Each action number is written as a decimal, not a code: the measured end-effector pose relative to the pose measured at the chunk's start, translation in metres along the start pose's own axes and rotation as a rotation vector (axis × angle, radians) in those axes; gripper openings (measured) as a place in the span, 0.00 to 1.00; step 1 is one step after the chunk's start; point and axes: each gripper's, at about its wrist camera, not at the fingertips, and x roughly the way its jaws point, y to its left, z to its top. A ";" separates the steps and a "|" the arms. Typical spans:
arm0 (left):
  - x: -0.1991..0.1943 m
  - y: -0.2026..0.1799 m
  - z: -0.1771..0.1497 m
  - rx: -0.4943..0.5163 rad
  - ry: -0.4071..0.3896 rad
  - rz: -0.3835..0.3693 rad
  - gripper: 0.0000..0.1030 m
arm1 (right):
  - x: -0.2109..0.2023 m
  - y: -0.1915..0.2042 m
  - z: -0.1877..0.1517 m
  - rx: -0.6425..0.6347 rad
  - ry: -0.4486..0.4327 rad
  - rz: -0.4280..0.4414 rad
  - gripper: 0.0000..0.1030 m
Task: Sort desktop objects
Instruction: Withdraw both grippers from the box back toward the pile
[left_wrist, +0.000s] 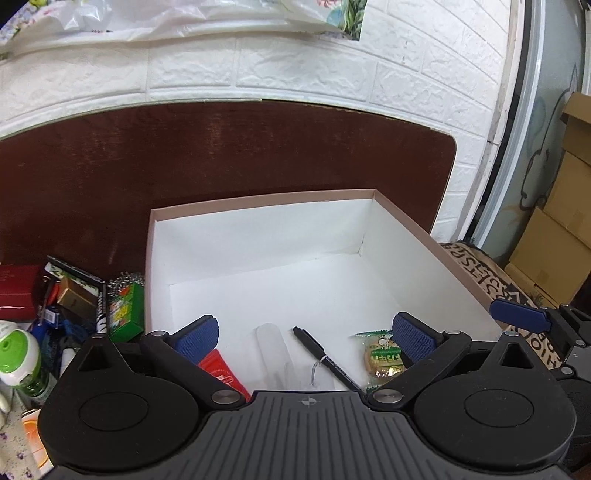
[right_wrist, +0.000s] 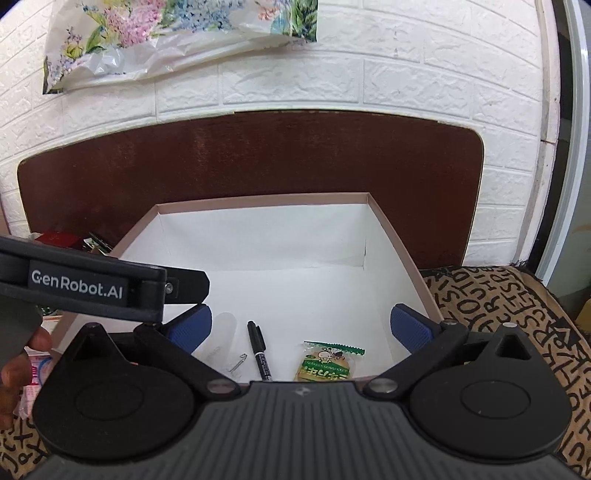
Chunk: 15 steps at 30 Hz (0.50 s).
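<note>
A: What lies around the box?

B: The open box, white inside with a pinkish rim, stands on the desk before a dark brown board and a white brick-pattern wall. A flowered plastic bag hangs on the wall above. Just left of the box is a crowded pile: a green packet, a red box, a gold-and-black carton and a white bottle with a green cap. To the right a cloth printed with black letters covers the surface; cardboard cartons stand beyond it.

A: And the sorted things?

B: On the box floor, near its front wall: a black pen, a snack in a green wrapper, a clear plastic piece, a small metal clip and a red packet, the last partly hidden by a finger.

A: The state of each gripper?

B: The left gripper and the right gripper both stand with fingers wide apart above the box's front, nothing between the blue pads. In the right wrist view the left gripper's body crosses the left side, hiding part of the pile.

A: Any legible writing?

B: "GenRobot.AI" on that body. The wrapper's print is too small to read.
</note>
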 end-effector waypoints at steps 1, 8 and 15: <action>-0.006 0.000 -0.002 0.003 -0.004 0.003 1.00 | -0.005 0.002 0.000 0.002 -0.004 0.002 1.00; -0.052 0.002 -0.021 0.010 -0.041 0.035 1.00 | -0.037 0.020 -0.004 0.006 -0.021 0.016 1.00; -0.108 0.023 -0.061 -0.046 -0.080 0.079 1.00 | -0.072 0.054 -0.021 -0.001 -0.025 0.070 1.00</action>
